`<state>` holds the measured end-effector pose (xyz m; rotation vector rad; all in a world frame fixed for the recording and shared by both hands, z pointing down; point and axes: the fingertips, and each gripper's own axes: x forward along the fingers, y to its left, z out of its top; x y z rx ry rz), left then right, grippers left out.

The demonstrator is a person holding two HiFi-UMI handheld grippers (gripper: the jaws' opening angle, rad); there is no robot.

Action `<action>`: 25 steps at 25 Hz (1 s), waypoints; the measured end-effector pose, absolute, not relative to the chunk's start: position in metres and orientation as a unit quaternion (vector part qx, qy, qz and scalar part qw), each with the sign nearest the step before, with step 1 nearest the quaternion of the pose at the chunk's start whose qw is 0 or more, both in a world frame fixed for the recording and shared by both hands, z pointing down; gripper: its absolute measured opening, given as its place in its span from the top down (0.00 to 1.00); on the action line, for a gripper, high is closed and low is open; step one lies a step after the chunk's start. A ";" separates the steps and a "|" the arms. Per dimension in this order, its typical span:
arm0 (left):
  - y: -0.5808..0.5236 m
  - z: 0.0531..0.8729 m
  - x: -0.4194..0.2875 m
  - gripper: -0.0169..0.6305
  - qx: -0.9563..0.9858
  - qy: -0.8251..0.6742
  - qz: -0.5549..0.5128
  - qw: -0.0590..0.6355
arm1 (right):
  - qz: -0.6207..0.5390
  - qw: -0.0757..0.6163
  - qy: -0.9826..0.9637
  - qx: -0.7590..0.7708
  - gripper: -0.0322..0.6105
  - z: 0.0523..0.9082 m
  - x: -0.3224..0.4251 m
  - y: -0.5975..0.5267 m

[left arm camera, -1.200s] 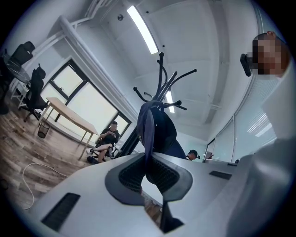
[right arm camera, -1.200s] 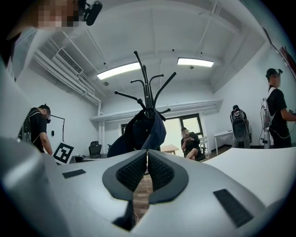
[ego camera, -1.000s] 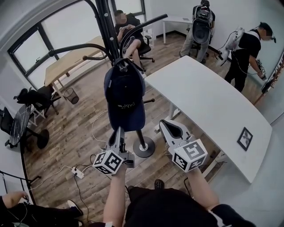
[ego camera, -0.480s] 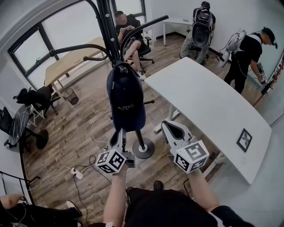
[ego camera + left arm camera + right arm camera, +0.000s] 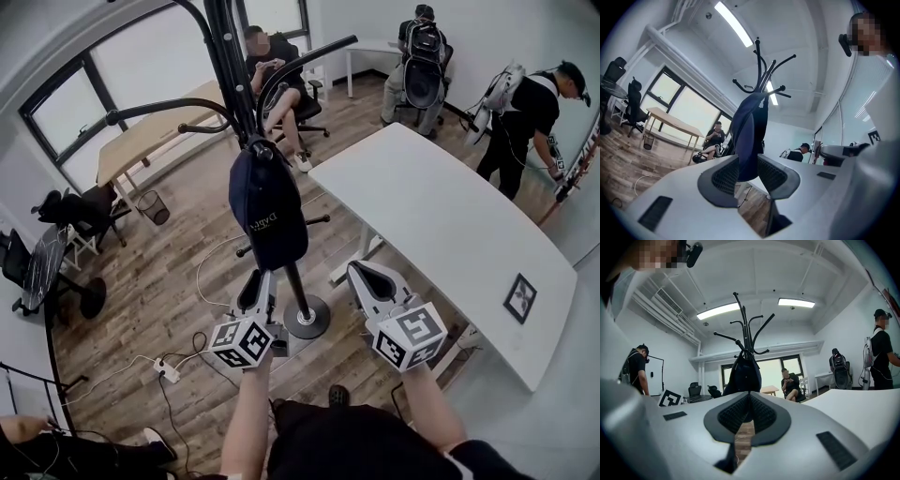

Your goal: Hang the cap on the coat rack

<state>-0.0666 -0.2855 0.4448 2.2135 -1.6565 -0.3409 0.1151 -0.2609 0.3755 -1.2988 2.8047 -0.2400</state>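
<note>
A dark navy cap (image 5: 267, 211) hangs from a hook of the black coat rack (image 5: 230, 56), its brim pointing down. My left gripper (image 5: 258, 279) is just under the brim. In the left gripper view the brim's lower edge (image 5: 750, 136) lies between the jaws of the left gripper (image 5: 748, 159), which are opening, and the pads do not press on it. My right gripper (image 5: 367, 274) is held to the right of the rack's pole, shut and empty. In the right gripper view the right gripper (image 5: 749, 394) points at the cap (image 5: 743, 371) and the rack (image 5: 745, 324).
The rack's round base (image 5: 307, 317) is on the wooden floor between my grippers. A long white table (image 5: 450, 216) with a marker card (image 5: 517, 294) stands to the right. A power strip (image 5: 167, 367) with cables lies at the left. Several people, office chairs (image 5: 56, 272) and a wooden table (image 5: 150, 131) are farther off.
The left gripper's jaws have opened and let go of the brim. The cap has turned more edge-on on its hook. Both grippers have dropped slightly.
</note>
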 end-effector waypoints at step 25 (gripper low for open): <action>-0.253 0.409 -0.035 0.70 0.818 -0.559 -0.077 0.109 | -0.078 0.012 0.908 -0.411 0.90 0.381 0.107 -0.249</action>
